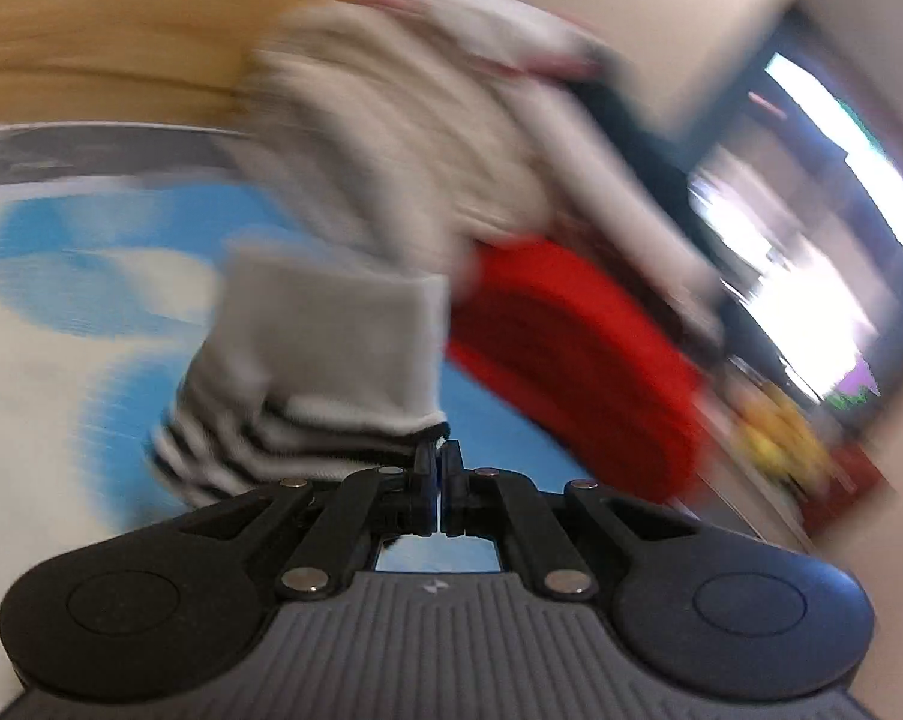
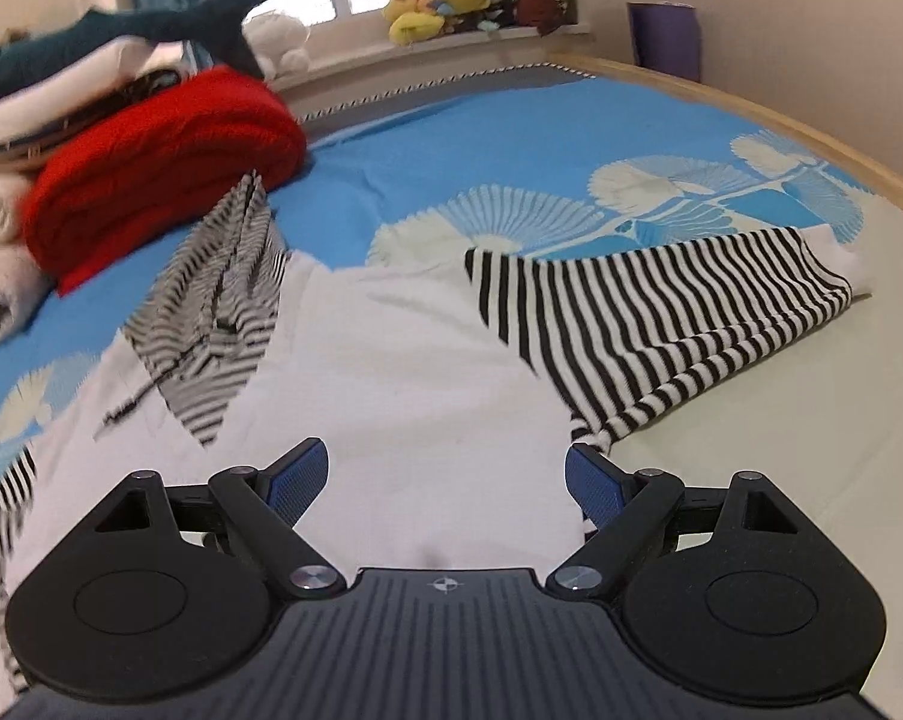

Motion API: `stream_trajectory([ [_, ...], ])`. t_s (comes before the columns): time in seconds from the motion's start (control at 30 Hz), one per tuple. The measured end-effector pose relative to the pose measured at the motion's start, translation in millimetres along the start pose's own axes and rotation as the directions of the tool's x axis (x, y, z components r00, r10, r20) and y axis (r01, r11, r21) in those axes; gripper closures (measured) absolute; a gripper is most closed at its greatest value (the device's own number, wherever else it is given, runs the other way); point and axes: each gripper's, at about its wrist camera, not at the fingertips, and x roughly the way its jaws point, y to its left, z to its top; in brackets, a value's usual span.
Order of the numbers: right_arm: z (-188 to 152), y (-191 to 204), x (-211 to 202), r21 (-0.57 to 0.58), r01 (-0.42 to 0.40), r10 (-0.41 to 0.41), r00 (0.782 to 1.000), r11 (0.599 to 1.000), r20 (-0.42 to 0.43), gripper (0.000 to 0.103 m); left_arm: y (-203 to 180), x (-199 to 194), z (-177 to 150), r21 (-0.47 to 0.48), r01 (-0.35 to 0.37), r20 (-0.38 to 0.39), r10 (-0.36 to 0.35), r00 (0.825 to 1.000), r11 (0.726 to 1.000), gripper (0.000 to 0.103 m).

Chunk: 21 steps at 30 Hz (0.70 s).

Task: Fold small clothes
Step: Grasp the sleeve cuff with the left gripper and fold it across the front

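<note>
blue and white bedspread (image 2: 427, 138) covers the bed, with a red folded blanket (image 2: 163, 162) at its far left and plush toys (image 2: 436, 3) on the windowsill. the white shirt (image 2: 427, 360) with striped sleeves lies spread on the bed. the left hand-held gripper (image 1: 438, 456) is pinched closed on a striped sleeve cuff (image 1: 307, 420), lifted. the right hand-held gripper (image 2: 445, 474) stands wide above the shirt's white body, holding nothing.
</note>
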Motion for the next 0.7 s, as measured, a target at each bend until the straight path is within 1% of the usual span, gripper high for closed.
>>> stream_trajectory([
  [0.03, 2, -4, -1, 0.014, -0.003, 0.003, 1.0, 1.0, 0.003, 0.016, -38, 3, -21, 0.059, 0.07, -0.037, -0.068, 0.997, 0.996, 0.103],
  [0.07, 3, -7, -2, 0.027, -0.002, 0.001, 1.0, 1.0, 0.004, 0.016, -77, 6, -52, 0.118, 0.152, -0.096, -0.141, 0.985, 0.981, 0.103],
  [0.1, 4, -11, -2, 0.041, 0.001, -0.001, 1.0, 0.999, 0.004, 0.016, -106, 9, -82, 0.16, 0.217, -0.165, -0.191, 0.968, 0.963, 0.102],
  [0.13, 6, -14, -2, 0.056, 0.003, -0.003, 1.0, 0.998, 0.002, 0.016, -126, 11, -110, 0.189, 0.27, -0.222, -0.227, 0.948, 0.944, 0.098],
  [0.17, 6, -18, -1, 0.07, 0.002, -0.001, 1.0, 0.998, -0.005, 0.016, -145, 16, -148, 0.231, 0.317, -0.29, -0.246, 0.925, 0.92, 0.084],
  [0.2, 7, -21, 0, 0.079, -0.002, 0.003, 1.0, 0.997, -0.014, 0.016, -156, 22, -179, 0.273, 0.337, -0.367, -0.227, 0.902, 0.901, 0.066],
  [0.23, 8, -24, 1, 0.09, -0.01, 0.013, 1.0, 0.996, -0.029, 0.016, -162, 29, -208, 0.313, 0.345, -0.448, -0.183, 0.875, 0.885, 0.033],
  [0.27, 9, -27, 2, 0.099, -0.017, 0.021, 0.999, 0.995, -0.04, 0.016, -159, 31, -233, 0.364, 0.323, -0.484, -0.119, 0.867, 0.874, 0.025],
  [0.3, 10, -30, 2, 0.108, -0.023, 0.029, 0.998, 0.994, -0.047, 0.016, -153, 29, -245, 0.408, 0.307, -0.485, -0.081, 0.871, 0.86, 0.025],
  [0.33, 11, -34, 2, 0.122, -0.03, 0.037, 0.998, 0.992, -0.053, 0.016, -145, 26, -249, 0.434, 0.304, -0.488, -0.062, 0.871, 0.848, 0.02],
  [0.37, 12, -37, 2, 0.137, -0.037, 0.045, 0.997, 0.99, -0.058, 0.016, -130, 21, -246, 0.449, 0.289, -0.491, -0.037, 0.871, 0.846, 0.015],
  [0.4, 13, -41, 0, 0.154, -0.05, 0.06, 0.996, 0.987, -0.059, 0.016, -115, 16, -239, 0.446, 0.268, -0.482, -0.023, 0.876, 0.854, 0.014],
  [0.43, 13, -43, -1, 0.162, -0.06, 0.071, 0.996, 0.985, -0.057, 0.016, -96, 12, -225, 0.441, 0.237, -0.461, -0.008, 0.887, 0.866, 0.01],
  [0.47, 13, -44, -1, 0.165, -0.065, 0.075, 0.996, 0.984, -0.056, 0.016, -77, 4, -212, 0.443, 0.188, -0.431, 0.024, 0.902, 0.877, 0.009],
  [0.5, 13, -45, -1, 0.167, -0.06, 0.07, 0.996, 0.984, -0.058, 0.016, -57, -3, -199, 0.448, 0.119, -0.397, 0.078, 0.914, 0.886, 0.009],
  [0.53, 12, -46, 1, 0.169, -0.058, 0.069, 0.996, 0.984, -0.063, 0.016, -40, -8, -188, 0.452, 0.058, -0.368, 0.127, 0.921, 0.89, 0.009],
  [0.6, 11, -46, 6, 0.186, -0.07, 0.088, 0.992, 0.98, -0.087, 0.016, -11, -13, -173, 0.455, -0.05, -0.327, 0.22, 0.919, 0.889, 0.009],
  [0.63, 10, -46, 8, 0.198, -0.079, 0.1, 0.99, 0.977, -0.098, 0.016, 5, -17, -167, 0.449, -0.089, -0.314, 0.25, 0.916, 0.889, 0.009],
  [0.7, 6, -43, 13, 0.218, -0.099, 0.128, 0.984, 0.971, -0.123, 0.016, 32, -20, -161, 0.431, -0.119, -0.308, 0.27, 0.912, 0.894, 0.009],
])
